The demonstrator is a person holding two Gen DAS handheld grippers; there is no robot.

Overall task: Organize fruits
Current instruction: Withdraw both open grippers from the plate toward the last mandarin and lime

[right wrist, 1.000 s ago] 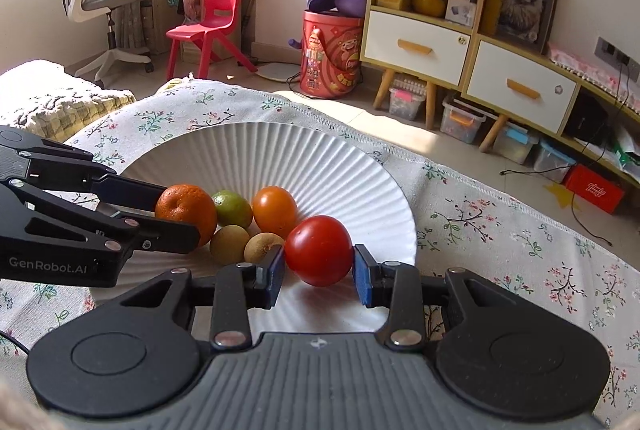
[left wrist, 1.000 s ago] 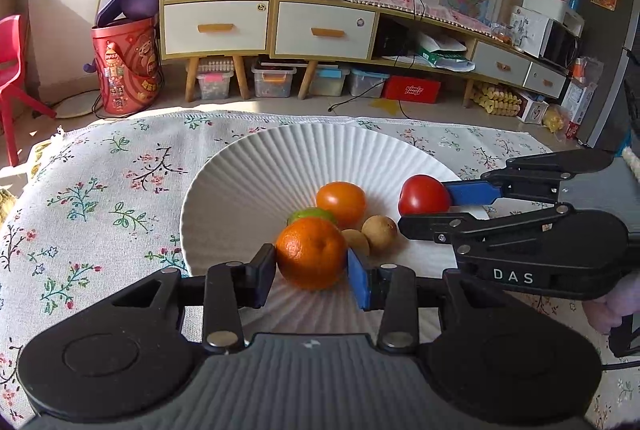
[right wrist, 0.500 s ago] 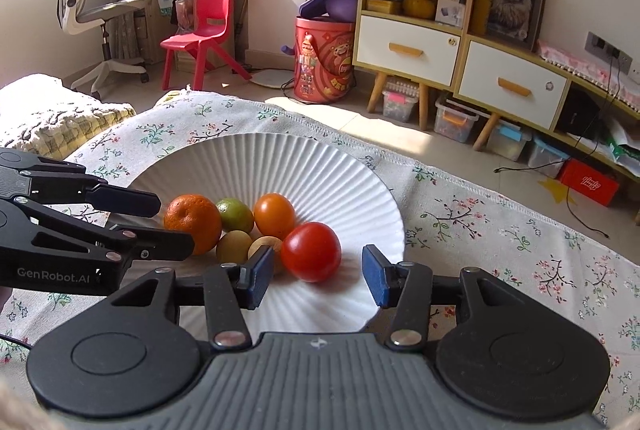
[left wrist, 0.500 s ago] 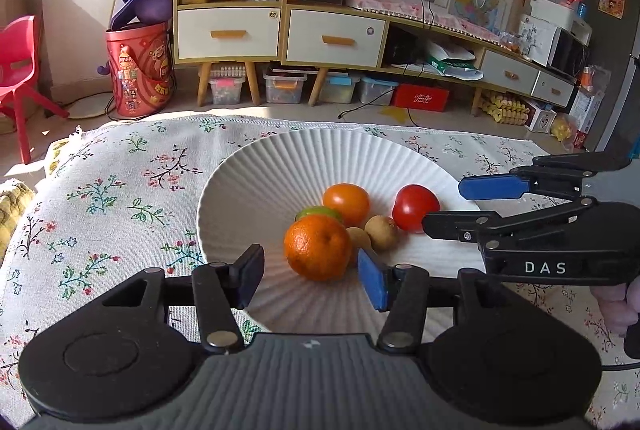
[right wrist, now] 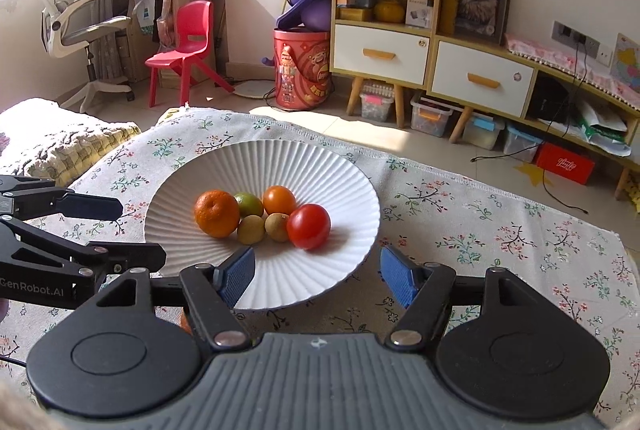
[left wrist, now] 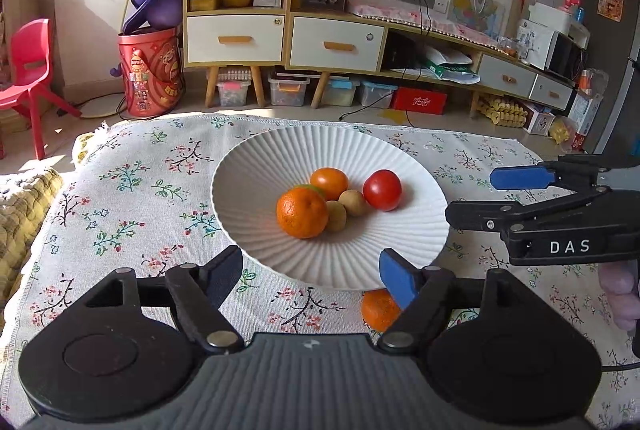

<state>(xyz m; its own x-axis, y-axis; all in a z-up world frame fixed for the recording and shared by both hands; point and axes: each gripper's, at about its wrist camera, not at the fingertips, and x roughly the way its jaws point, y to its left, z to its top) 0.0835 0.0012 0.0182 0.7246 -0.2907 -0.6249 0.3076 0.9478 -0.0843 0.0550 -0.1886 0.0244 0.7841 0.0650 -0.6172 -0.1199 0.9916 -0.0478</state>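
A white ribbed plate [left wrist: 256, 166] [right wrist: 320, 166] sits on the floral cloth. In it lie a large orange [left wrist: 302, 211] [right wrist: 216, 213], a smaller orange [left wrist: 329, 182] [right wrist: 279, 200], a green fruit [right wrist: 249, 204], two small brown fruits [left wrist: 353, 202] [right wrist: 251, 229] and a red tomato [left wrist: 382, 189] [right wrist: 308, 225]. Another orange [left wrist: 378, 310] lies on the cloth in front of the plate, partly hidden by my left finger. My left gripper [left wrist: 312, 270] is open and empty at the plate's near rim. My right gripper [right wrist: 318, 272] is open and empty too; it also shows at the right of the left wrist view [left wrist: 496, 196].
The floral cloth [left wrist: 132, 190] covers the table. A knitted cushion [right wrist: 64, 146] lies to the left. Beyond the table stand a red chair [right wrist: 188, 42], a red bin [right wrist: 302, 70], wooden cabinets [right wrist: 384, 46] and storage boxes on the floor.
Both grippers opened, leaving the large orange and the tomato in the plate, then pulled back and up toward the near rim.
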